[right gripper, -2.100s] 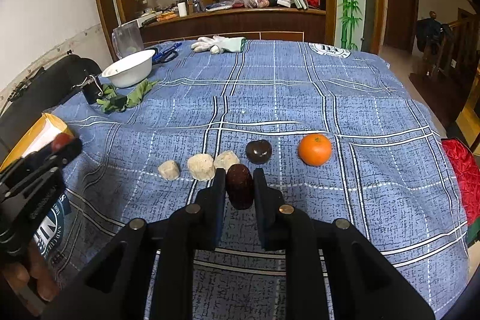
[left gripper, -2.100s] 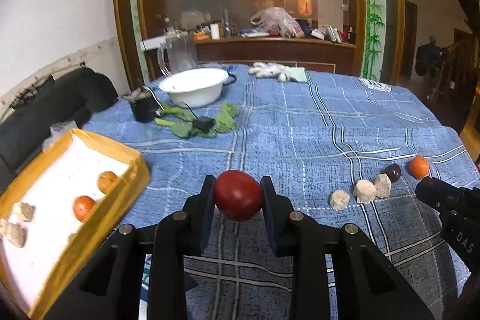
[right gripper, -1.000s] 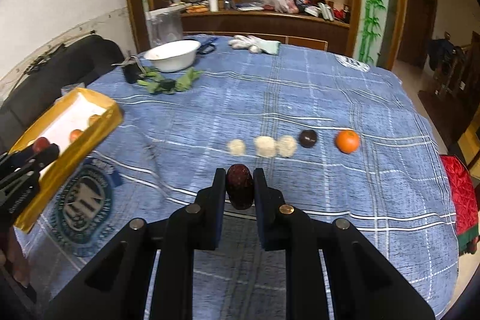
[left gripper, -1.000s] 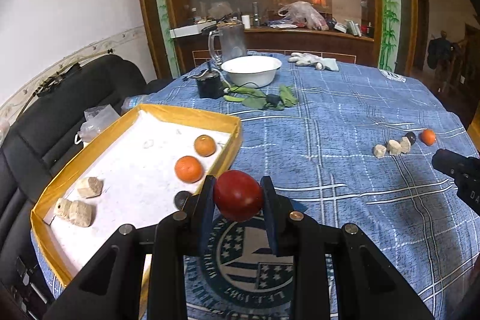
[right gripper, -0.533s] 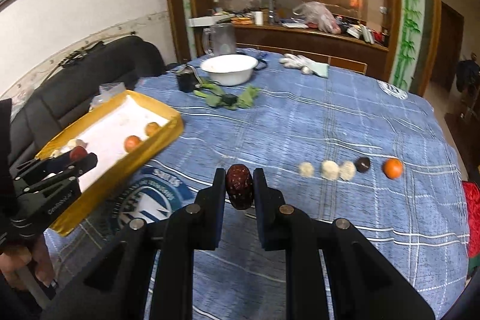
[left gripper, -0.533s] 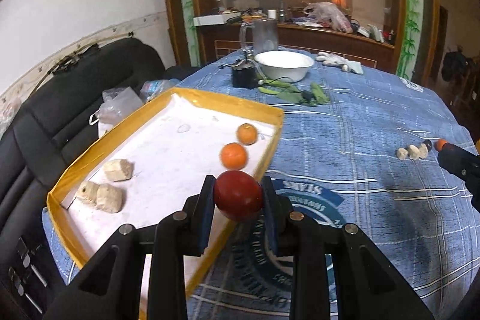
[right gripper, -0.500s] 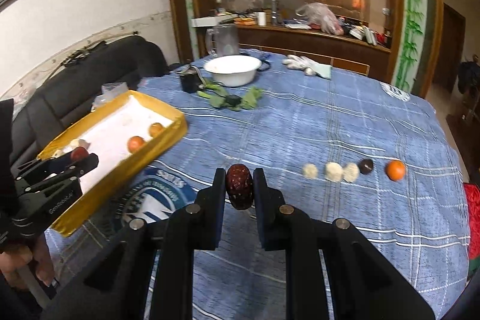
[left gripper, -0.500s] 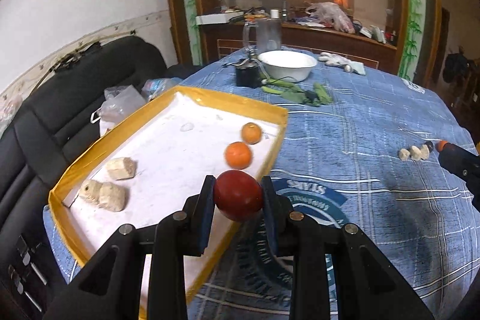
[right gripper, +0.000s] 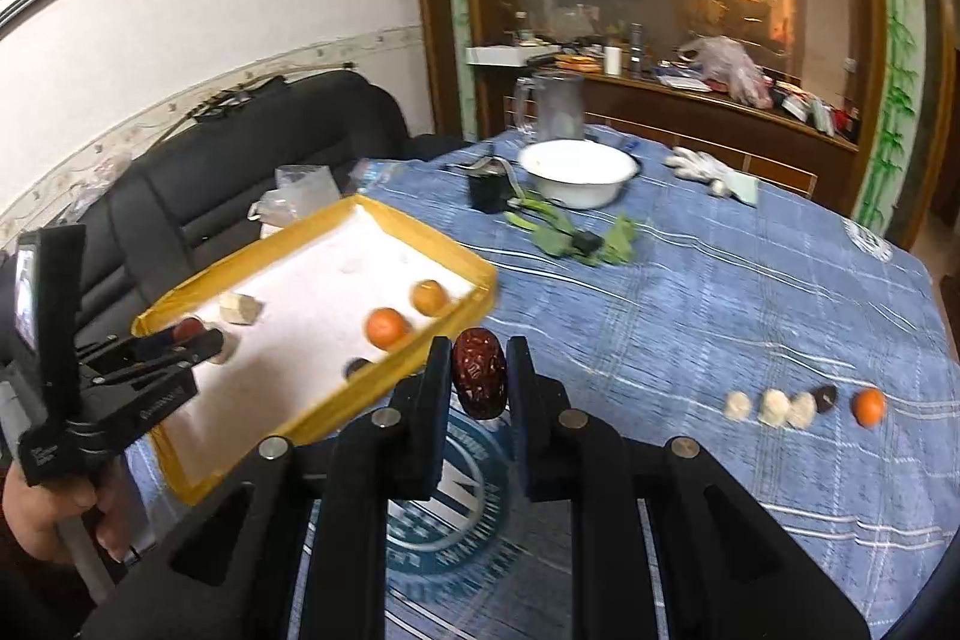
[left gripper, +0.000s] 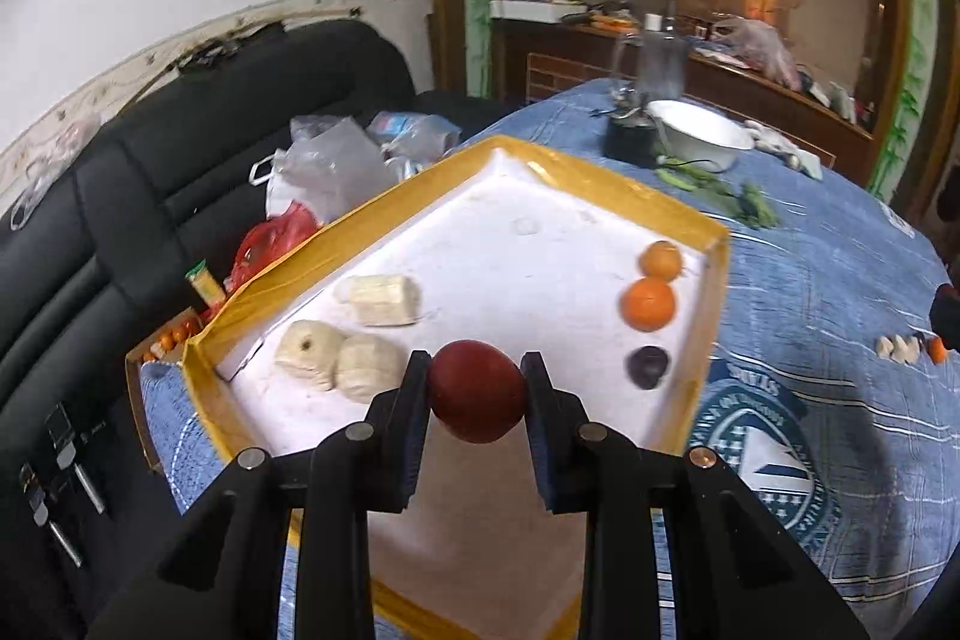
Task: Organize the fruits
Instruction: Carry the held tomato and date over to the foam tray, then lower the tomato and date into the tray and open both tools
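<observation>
left gripper (left gripper: pixel 477 391): clamped on a round red fruit (left gripper: pixel 477 391), one pad on each flank; held above the near part of the yellow-rimmed tray (left gripper: pixel 717 292), clear of its white floor.

right gripper (right gripper: pixel 479 382): closed on a wrinkled dark red date (right gripper: pixel 479 382), held upright between the pads; hangs over the blue checked tablecloth (right gripper: pixel 690 316), just outside the tray's near rim (right gripper: pixel 384 376).

tray contents, left wrist view: three pale lumps (left gripper: pixel 339 363) on the left side, two of them touching, the third just beyond; two oranges (left gripper: pixel 648 303) by the right wall, one behind the other, near or touching; one dark plum-like fruit (left gripper: pixel 647 366) nearer the gripper than the oranges.

loose items on the cloth, right wrist view: a row of three pale lumps (right gripper: pixel 771 406), a dark fruit (right gripper: pixel 823 398) and an orange (right gripper: pixel 868 406), well apart from the tray.

other: white bowl (right gripper: pixel 577 172), green leaves (right gripper: pixel 561 235), glass jug (right gripper: pixel 558 106), gloves (right gripper: pixel 702 169) at the far side.

step in hand (judged): delivery, both grippers loaded, the left one already over the drop zone.

next move (judged): lower the red fruit onto bare floor between the lumps and the dark fruit, part the pads gently since a round fruit may roll; then bring the date over the rim, probably next to the dark fruit. five items on the cloth remain to be fetched.
</observation>
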Demonstrator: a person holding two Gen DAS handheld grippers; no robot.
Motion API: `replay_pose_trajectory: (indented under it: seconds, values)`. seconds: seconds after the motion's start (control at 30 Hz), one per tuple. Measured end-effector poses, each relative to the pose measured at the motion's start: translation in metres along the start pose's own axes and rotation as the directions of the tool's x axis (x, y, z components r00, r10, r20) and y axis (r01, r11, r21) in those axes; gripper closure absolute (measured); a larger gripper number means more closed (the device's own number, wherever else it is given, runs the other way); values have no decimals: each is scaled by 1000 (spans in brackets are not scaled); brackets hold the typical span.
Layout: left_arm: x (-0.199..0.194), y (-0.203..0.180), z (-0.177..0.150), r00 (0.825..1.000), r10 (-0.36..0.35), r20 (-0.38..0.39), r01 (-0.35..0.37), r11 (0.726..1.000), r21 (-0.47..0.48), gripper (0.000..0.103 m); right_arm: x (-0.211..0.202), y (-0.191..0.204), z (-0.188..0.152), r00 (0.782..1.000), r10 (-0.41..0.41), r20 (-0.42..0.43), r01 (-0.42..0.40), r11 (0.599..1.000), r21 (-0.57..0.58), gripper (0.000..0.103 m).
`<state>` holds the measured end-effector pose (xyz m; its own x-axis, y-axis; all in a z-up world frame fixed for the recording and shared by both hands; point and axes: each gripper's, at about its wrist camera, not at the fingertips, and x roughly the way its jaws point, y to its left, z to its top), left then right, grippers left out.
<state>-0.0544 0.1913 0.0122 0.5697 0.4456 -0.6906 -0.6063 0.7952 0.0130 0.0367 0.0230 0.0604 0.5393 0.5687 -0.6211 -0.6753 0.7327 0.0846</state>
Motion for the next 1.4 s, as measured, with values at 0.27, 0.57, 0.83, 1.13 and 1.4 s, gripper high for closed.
replay_pose_trajectory:
  seconds: [0.27,0.57,0.83,1.13,1.4]
  values:
    - [15,18,-1,999,-4,-46,2,1000,-27,74,35,34,20,996,89,-17,-89,996,-24,83]
    - [32,21,2,996,-12,-83,11,1000,-18,74,104,53,30,987,124,-100,-128,991,-38,83]
    - [47,38,22,995,31,-97,-39,996,-83,74,154,61,44,977,134,-165,-144,988,-51,83]
    - [76,33,46,988,47,-149,-60,995,-80,74,198,65,55,968,125,-219,-143,987,-69,83]
    - [87,30,59,984,80,-162,-95,992,-89,74,219,58,58,959,119,-257,-142,987,-70,83]
